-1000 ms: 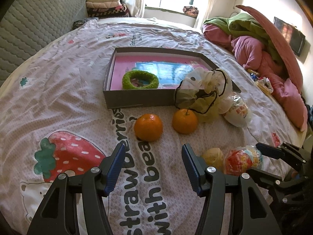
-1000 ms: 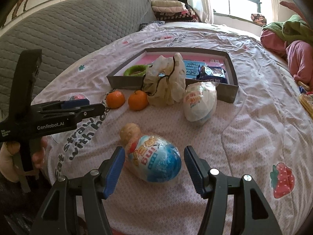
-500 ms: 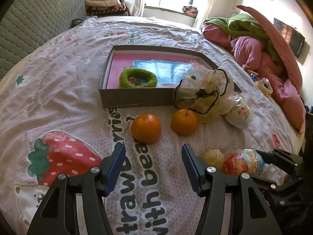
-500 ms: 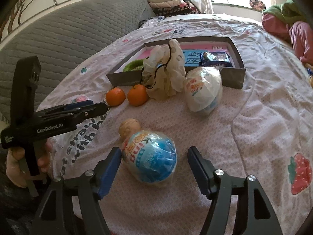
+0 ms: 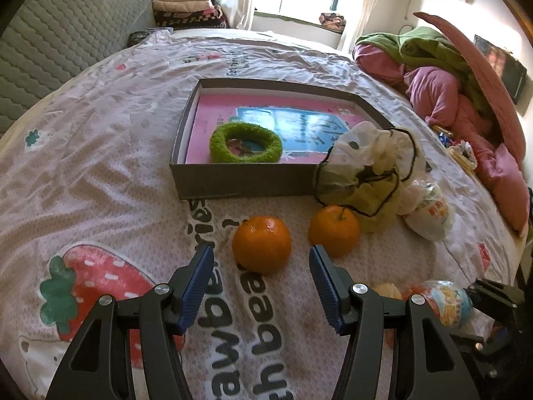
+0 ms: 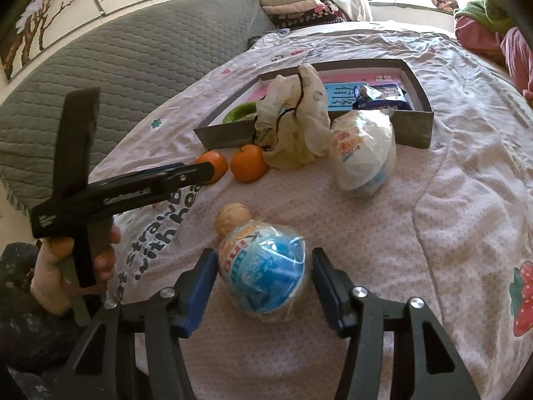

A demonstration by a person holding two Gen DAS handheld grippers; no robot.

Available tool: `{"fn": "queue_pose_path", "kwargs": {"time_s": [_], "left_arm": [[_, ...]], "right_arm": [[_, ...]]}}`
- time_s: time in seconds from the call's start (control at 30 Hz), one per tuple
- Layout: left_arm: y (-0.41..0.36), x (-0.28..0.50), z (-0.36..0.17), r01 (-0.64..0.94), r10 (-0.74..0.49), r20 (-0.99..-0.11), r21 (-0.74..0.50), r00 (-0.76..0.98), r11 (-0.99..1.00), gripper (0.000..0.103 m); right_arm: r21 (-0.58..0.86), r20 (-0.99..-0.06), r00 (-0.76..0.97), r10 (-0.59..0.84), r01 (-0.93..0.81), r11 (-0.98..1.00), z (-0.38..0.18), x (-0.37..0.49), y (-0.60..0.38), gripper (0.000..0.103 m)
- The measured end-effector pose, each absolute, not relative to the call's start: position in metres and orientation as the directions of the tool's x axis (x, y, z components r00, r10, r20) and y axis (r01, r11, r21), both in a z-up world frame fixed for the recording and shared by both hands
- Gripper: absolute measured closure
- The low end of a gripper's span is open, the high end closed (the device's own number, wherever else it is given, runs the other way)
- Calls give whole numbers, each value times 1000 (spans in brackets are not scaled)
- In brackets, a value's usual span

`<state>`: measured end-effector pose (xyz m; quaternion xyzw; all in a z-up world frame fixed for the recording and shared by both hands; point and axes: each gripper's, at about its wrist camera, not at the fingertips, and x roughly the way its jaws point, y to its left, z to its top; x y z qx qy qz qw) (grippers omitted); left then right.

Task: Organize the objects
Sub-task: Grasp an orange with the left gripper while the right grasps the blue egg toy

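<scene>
A blue wrapped egg [image 6: 263,268] lies on the bedsheet [image 6: 416,233] squarely between the fingers of the right gripper [image 6: 261,286], its long axis running away from them toward a walnut [image 6: 232,217] touching its far end. The jaws have just been closing: the left pad [image 6: 203,286] appears to meet the crinkled wrapper, the right pad stands just clear, so no firm grip yet. The egg's film is glossy, with red lettering on a pale band. The left gripper [image 5: 261,285], half open and empty, points at an orange [image 5: 261,244] just beyond its fingertips; a second orange [image 5: 334,231] sits off its right finger. Further out stand a cloth pouch [image 5: 366,170], a white egg [image 6: 361,155] and the grey box [image 5: 240,180], likely destination for the lot.
</scene>
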<state>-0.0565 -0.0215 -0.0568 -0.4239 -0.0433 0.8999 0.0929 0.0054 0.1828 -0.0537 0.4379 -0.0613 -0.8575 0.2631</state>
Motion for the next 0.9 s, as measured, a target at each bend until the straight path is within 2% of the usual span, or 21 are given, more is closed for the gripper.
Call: {"fn": "queue_pose_path", "kwargs": {"time_s": [0.33, 0.4, 0.43, 0.47, 0.9], "left_arm": [[-18, -73, -73, -125, 196, -773, -151, -604, -981, 42], [-17, -73, -73, -132, 197, -769, -147, -608, -980, 51], [-16, -73, -73, -137, 198, -768, -144, -609, -980, 60], [-15, -73, -73, -137, 194, -767, -139, -611, -981, 62], [-12, -65, -64, -152, 211, -756, -148, -619, -977, 63]], "right_arm": [[359, -703, -475, -530, 407, -840, -53, 5, 185, 47], [353, -702, -478, -527, 409, -841, -52, 5, 186, 48], [348, -701, -483, -524, 410, -843, -52, 6, 186, 48], [344, -699, -489, -522, 410, -845, -50, 6, 186, 48], [234, -678, -591, -437, 390, -890, -30, 8, 189, 48]]}}
